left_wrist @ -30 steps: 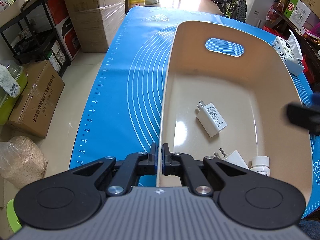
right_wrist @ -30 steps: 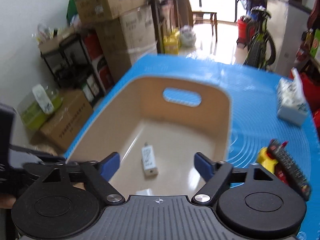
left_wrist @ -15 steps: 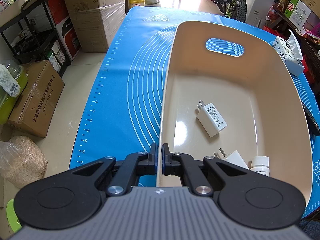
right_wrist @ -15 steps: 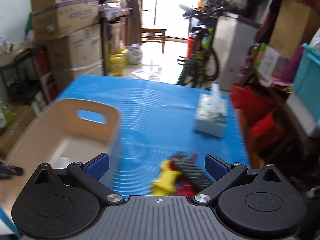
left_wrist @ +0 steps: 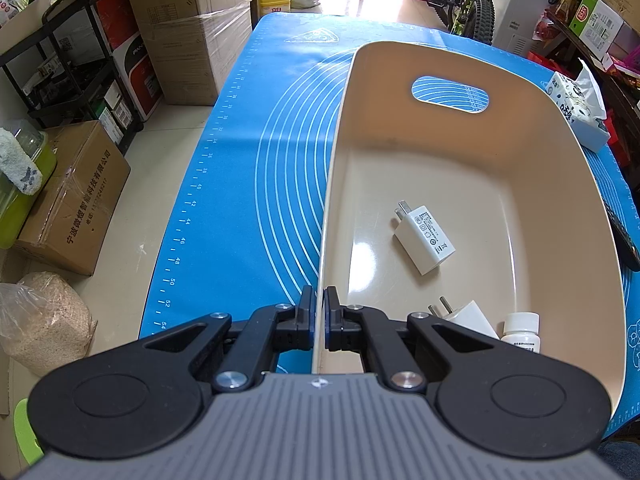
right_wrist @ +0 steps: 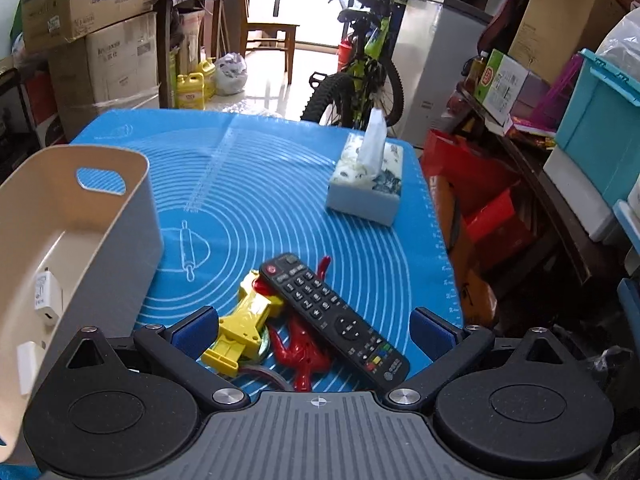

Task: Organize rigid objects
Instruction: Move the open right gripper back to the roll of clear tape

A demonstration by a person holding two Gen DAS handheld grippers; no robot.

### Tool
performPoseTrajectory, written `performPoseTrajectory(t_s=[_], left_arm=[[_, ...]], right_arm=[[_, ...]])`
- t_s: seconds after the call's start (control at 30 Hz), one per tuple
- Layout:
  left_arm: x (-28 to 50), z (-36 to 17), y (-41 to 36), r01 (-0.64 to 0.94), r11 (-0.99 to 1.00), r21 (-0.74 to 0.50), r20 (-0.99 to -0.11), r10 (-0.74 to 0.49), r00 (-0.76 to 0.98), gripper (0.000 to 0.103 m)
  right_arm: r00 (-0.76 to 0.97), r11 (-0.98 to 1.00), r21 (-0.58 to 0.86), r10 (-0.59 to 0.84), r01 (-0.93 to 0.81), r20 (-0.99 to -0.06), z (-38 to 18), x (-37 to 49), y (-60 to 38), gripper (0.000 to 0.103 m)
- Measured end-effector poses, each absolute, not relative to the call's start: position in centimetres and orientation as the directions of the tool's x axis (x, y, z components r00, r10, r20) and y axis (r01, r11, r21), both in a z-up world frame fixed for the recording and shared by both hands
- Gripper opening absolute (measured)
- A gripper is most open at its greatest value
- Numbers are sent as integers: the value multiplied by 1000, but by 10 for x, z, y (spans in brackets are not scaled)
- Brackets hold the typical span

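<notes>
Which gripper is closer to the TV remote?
Right. The right gripper hangs open just above the remote. The left gripper is clamped on the bin wall, across the bin from it.

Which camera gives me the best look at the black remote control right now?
The right wrist view: the remote control lies whole and face up across the yellow toy and red toy, ahead of the open right tool. The left wrist view catches only its end beyond the bin.

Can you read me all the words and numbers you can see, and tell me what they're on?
"36" up to "54": ruler marks along the blue mat.
"宁波微煜智能科技有限公司": cardboard box on the floor.
White charger, pill bottle, remote control: print too small to read.
</notes>
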State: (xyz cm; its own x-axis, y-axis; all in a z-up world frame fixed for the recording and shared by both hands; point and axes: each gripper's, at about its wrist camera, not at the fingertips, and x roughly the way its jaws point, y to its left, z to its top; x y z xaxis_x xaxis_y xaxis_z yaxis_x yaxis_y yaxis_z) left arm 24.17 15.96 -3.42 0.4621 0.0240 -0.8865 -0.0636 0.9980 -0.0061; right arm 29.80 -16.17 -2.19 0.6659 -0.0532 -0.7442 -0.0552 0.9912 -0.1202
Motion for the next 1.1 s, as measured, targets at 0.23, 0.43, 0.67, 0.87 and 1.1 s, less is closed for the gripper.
performPoseTrajectory(t_s=[0.23,0.43,0.67,0.87,1.1], left_arm=[[241,-34,160,-64,998,-6,-886,24,462,6],[241,-34,160,-64,998,-6,-886,24,462,6],[241,-34,160,-64,998,-6,-886,25,462,6],[241,-34,161,-64,998,-5,-886,25,462,6],[241,-34,161,-66,998,-7,-887,24,462,6]], right_arm=[[616,988,-121,-38,-94,-787,-49,292,-157,101],[554,993,-94,-38,-74,-831,-75,286,-164,96],[470,998,-55,-38,-22,-882,-106,285,-176,79],[461,1000,7,-5,25,-887,-116,283,-185,68],[469,999,27,11,26,-883,-112,279,-185,16]])
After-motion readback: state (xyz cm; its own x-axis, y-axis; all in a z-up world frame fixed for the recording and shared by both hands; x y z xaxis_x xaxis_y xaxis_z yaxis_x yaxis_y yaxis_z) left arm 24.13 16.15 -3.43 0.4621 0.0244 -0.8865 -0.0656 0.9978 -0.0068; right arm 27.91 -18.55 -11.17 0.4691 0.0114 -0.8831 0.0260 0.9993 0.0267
